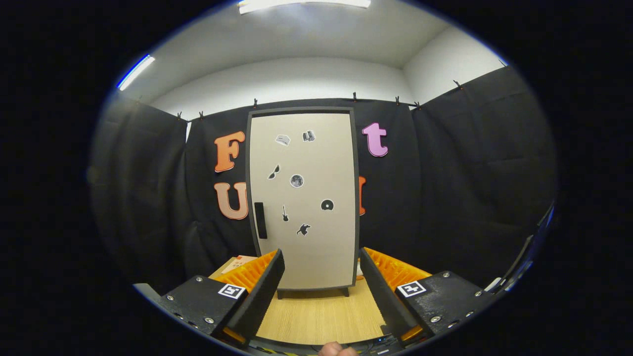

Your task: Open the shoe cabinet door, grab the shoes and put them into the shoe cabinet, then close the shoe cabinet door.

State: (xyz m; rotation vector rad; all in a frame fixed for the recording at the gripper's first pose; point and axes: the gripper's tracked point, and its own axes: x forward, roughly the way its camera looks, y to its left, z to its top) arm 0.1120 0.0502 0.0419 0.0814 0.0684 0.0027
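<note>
The gripper (321, 287) is being held low over the desk (319, 311), its jaws standing wide apart with nothing between them but bare wood-grain surface. The two fingers (262, 291) are being pointed straight at the shoe cabinet (304, 198), which is standing upright at the far edge of the desk, well beyond the fingertips and against the black cloth wall (445, 188).

The cabinet door (316, 237) is being shown shut, its pale panel sitting flush inside a dark frame. A dark vertical handle (260, 220) is being seen on the door's left side, about halfway down and above the left finger's tip. Several small dark stickers (296, 180) are being seen scattered over the upper and middle part of the panel. Short dark feet are being seen under the cabinet's base, resting on the desk.

Left of the cabinet's foot and just behind the left finger, a flat light-coloured item (237, 263) with some printing is being seen lying on the desk; what it is cannot be told. A small part of a person's hand (337, 350) is being seen just behind the gripper's base. Bright strip lights (304, 4) are being seen on the white ceiling above.
</note>
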